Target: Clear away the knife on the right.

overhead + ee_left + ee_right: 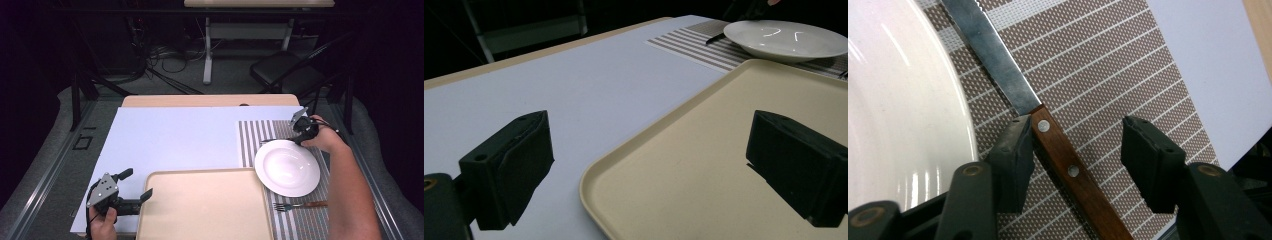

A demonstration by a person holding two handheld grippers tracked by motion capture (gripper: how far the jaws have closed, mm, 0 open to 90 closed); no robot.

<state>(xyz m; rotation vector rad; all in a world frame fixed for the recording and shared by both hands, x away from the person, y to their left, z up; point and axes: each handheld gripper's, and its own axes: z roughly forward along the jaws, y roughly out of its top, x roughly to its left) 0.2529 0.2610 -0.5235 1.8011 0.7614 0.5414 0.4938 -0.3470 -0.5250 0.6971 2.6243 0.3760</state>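
A knife with a brown wooden handle [1068, 170] and a steel blade [988, 50] lies on the striped placemat [1108, 75], beside the rim of a white plate [898, 115]. My right gripper [1075, 135] straddles the handle where it meets the blade. One pad rests against the handle and the other stands well apart from it, so the jaws are open. In the high view this gripper [300, 131] sits just beyond the plate [287, 167]. My left gripper [136, 184] is open at the near left. One of its jaws is over the beige tray [704, 150].
A fork [297, 205] lies on the placemat [252, 140] in front of the plate. The beige tray [205, 207] takes up the near middle. A white sheet [175, 135] covers the table. A chair and another table stand beyond the far edge.
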